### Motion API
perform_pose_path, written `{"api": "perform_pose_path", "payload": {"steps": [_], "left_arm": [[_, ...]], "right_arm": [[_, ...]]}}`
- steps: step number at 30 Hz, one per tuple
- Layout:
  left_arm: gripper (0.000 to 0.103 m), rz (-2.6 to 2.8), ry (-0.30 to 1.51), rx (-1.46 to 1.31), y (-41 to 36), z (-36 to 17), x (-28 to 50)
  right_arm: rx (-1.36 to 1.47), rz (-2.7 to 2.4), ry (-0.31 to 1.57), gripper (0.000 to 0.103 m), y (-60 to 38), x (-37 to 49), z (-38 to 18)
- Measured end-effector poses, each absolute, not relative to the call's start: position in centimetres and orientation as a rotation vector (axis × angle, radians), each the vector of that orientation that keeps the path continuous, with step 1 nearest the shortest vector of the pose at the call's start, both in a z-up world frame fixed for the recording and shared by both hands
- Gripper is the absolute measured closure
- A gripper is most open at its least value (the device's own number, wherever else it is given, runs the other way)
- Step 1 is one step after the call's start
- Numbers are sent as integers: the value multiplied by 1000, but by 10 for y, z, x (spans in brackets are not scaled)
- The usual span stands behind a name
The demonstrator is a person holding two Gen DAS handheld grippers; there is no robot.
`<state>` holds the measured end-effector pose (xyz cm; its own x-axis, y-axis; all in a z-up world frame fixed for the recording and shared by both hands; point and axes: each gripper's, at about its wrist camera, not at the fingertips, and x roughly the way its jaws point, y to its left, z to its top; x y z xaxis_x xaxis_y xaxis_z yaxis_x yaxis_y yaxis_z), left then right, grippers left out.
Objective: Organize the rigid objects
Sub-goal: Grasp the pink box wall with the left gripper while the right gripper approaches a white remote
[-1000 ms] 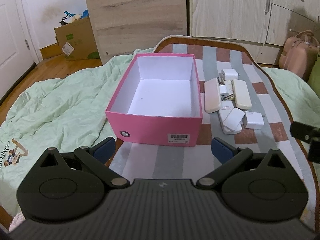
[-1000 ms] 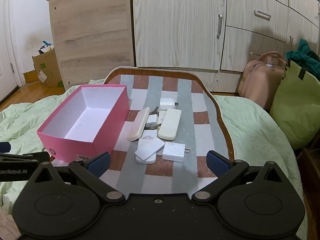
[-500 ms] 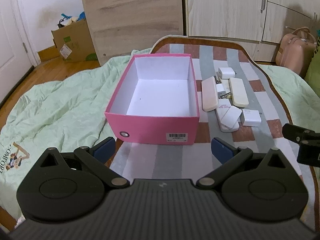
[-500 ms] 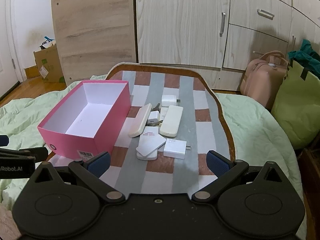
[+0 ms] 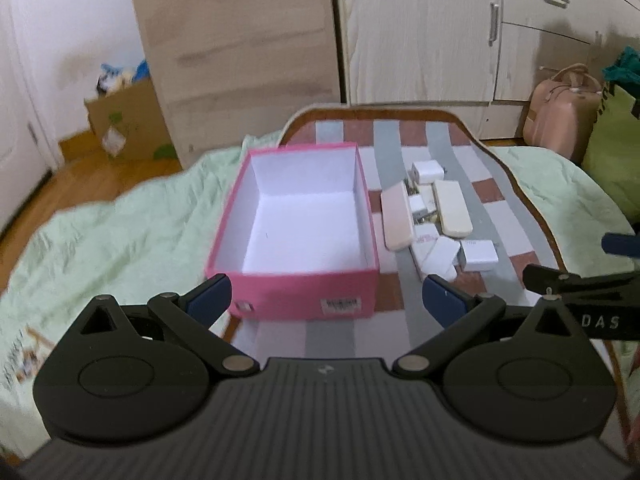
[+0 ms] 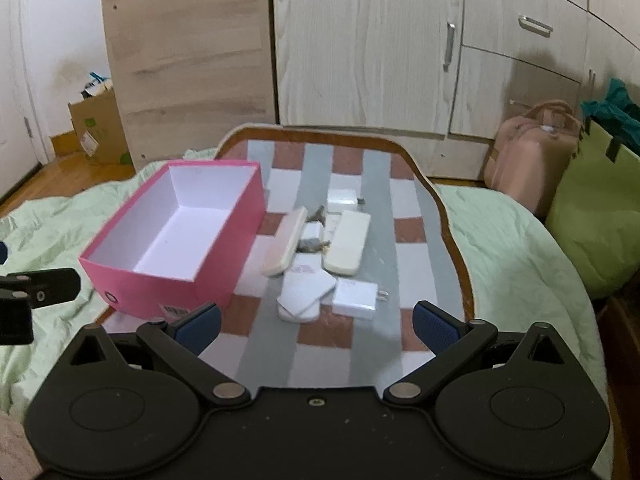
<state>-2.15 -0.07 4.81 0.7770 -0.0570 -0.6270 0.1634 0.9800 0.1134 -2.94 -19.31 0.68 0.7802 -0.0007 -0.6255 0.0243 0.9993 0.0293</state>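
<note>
So, right claw (image 6: 316, 322): spread wide, empty.
Left claw (image 5: 326, 294): spread wide, empty.
Chargers (image 6: 354, 294): just ahead of right claw.
Box (image 6: 152, 280): ahead-left, empty.
Advice: take the nearest charger squarely, across its flat sides.

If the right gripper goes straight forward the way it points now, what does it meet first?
Probably the white charger at the near edge of the pile, or the flat white pieces beside it. The right gripper is open and holds nothing; depth is unclear.

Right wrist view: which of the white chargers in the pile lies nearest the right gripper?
The square white charger at the pile's near right corner, prongs pointing right. The other chargers sit farther back, between and beyond the two long bars.
</note>
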Motion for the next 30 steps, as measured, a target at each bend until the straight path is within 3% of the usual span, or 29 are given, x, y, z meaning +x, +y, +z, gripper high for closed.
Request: {"api": "perform_pose_path", "payload": {"steps": [7, 15, 22, 30], "left_arm": [[0, -206, 578, 175, 13, 77, -6], [0, -245, 648, 180, 38, 108, 60], [0, -219, 791, 183, 61, 87, 141], [0, -213, 835, 95, 95, 40, 195]], "right_arm": [[88, 43, 598, 0, -183, -27, 33], [129, 55, 355, 0, -170, 9, 49], [260, 85, 544, 1, -187, 91, 62], [228, 98, 776, 8, -209, 163, 54]]}}
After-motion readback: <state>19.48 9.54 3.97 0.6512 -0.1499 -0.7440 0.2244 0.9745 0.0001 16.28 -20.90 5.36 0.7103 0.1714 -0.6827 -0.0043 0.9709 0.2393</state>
